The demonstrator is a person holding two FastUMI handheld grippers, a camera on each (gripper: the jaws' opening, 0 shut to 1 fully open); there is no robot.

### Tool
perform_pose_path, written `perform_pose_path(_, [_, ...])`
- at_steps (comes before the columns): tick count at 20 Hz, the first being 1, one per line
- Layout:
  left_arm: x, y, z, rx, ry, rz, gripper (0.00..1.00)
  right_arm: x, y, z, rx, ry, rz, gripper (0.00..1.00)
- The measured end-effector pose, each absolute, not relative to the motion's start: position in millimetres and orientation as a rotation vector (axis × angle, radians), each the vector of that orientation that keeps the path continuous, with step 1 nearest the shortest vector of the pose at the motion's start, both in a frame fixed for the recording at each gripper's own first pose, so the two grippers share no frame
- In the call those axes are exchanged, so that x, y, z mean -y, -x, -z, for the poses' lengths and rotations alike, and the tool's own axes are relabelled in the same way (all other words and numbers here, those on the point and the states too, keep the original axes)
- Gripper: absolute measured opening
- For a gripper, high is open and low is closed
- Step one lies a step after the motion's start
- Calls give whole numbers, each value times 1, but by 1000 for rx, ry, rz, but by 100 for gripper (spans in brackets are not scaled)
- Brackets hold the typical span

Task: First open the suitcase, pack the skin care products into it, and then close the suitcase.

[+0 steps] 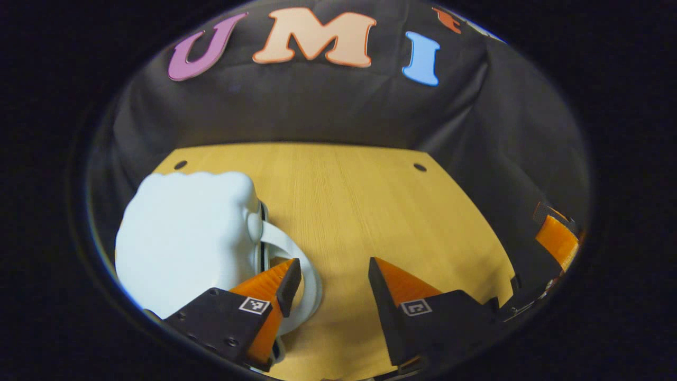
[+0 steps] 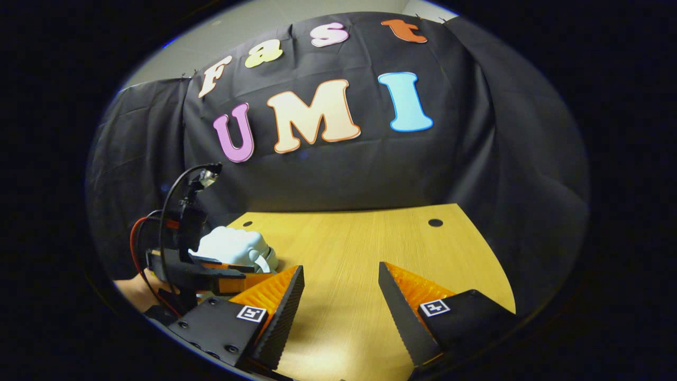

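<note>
Left gripper [image 1: 334, 275] spread wide, holding nothing; I see the pale blue suitcase [image 1: 185, 238] lying closed on the wooden surface [image 1: 370, 201], its handle [image 1: 296, 264] just beside my left finger. Right gripper [image 2: 341, 286] also wide, over bare surface, suitcase [image 2: 235, 246] farther left.

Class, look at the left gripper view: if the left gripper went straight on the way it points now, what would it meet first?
Probably bare wooden table: the left gripper is open and aims past the pale blue suitcase, which sits beside its left finger. Beyond lies the cloth wall; depth is uncertain.
</note>
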State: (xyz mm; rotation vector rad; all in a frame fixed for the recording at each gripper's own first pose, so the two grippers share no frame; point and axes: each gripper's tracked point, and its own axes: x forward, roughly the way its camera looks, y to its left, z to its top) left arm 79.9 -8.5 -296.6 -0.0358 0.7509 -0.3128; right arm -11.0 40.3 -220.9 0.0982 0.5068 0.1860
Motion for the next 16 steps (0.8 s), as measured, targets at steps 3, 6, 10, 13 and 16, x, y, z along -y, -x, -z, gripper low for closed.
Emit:
perform_pose_path(3, [14, -94, 202, -402, -30, 199, 82, -35, -4, 173, -347, -68, -180, 98])
perform_pose_path(6, [29, -96, 122, -177, -112, 212, 89, -38, -17, 118, -171, -30, -169, 98])
perform_pose_path(10, [41, -88, 90, -131, -86, 227, 96, -47, -23, 81, -85, -69, -174, 98])
perform_pose_path(13, [41, -88, 84, -114, -88, 213, 96, -48, -24, 60, -28, -66, -175, 98])
perform_pose_path(16, [34, -95, 82, -115, -92, 201, 96, -46, -24, 54, -3, -48, -161, 98])
